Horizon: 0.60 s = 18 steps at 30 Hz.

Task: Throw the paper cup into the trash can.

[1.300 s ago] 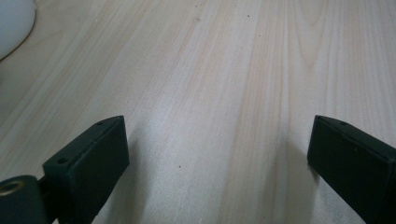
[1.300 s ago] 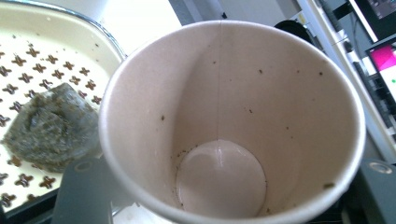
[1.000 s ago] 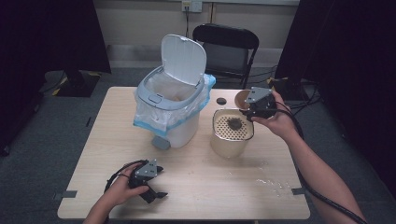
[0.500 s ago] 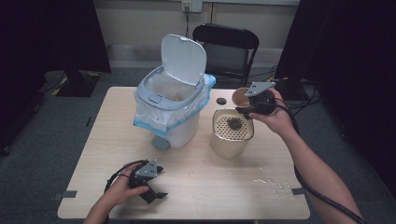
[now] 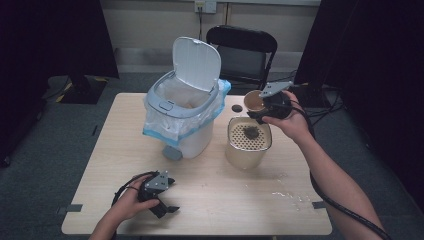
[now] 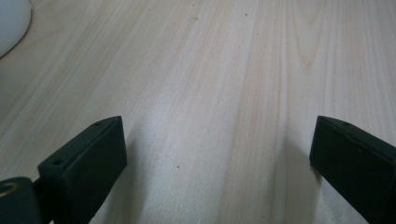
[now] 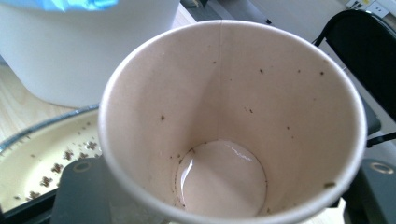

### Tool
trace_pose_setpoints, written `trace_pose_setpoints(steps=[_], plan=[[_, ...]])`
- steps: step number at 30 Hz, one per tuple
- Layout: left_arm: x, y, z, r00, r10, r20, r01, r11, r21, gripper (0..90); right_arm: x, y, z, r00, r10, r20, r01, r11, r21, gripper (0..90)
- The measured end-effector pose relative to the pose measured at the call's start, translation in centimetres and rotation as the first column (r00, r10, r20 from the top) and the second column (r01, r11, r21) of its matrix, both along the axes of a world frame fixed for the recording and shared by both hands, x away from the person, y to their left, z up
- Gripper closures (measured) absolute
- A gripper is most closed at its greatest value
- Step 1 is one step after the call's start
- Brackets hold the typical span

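the white bin (image 5: 182, 117) stands lid-up at the far left of the bench (image 5: 240, 200). right of it sits the strainer pot (image 5: 248, 145). above the pot's far edge, the right hand-held gripper (image 5: 260, 107) clamps a tilted paper cup (image 7: 231, 121). the left hand-held gripper (image 5: 167, 207) rests near, gaping and empty.

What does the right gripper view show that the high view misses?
Right gripper view: the cup's inside, nearly empty, with a wet bottom and dark specks on its wall. High view: the open-lidded bin, left gripper resting on the table, and residue on the strainer. Both: the right gripper holding the cup beside the bin.
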State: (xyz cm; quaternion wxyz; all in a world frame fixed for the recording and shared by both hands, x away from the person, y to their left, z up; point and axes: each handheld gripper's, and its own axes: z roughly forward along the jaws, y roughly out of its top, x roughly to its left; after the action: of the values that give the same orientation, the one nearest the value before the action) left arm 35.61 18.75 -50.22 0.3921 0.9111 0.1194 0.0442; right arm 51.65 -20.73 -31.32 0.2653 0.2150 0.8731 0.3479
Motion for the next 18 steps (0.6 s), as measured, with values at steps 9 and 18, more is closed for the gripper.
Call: trace_pose_setpoints(steps=[9,18], plan=[[0.0,0.0,0.0,1.0000,0.000,0.001,0.000,1.0000,-0.004,3.4,0.3,0.2,0.8,0.9996,-0.008,-0.028,0.009,0.9996,0.026,28.7],[0.0,0.0,0.0,1.0000,-0.005,-0.004,0.005,1.0000,0.004,3.3,0.6,0.5,2.1,0.9989,-0.006,-0.047,0.009,0.9987,0.051,28.8]])
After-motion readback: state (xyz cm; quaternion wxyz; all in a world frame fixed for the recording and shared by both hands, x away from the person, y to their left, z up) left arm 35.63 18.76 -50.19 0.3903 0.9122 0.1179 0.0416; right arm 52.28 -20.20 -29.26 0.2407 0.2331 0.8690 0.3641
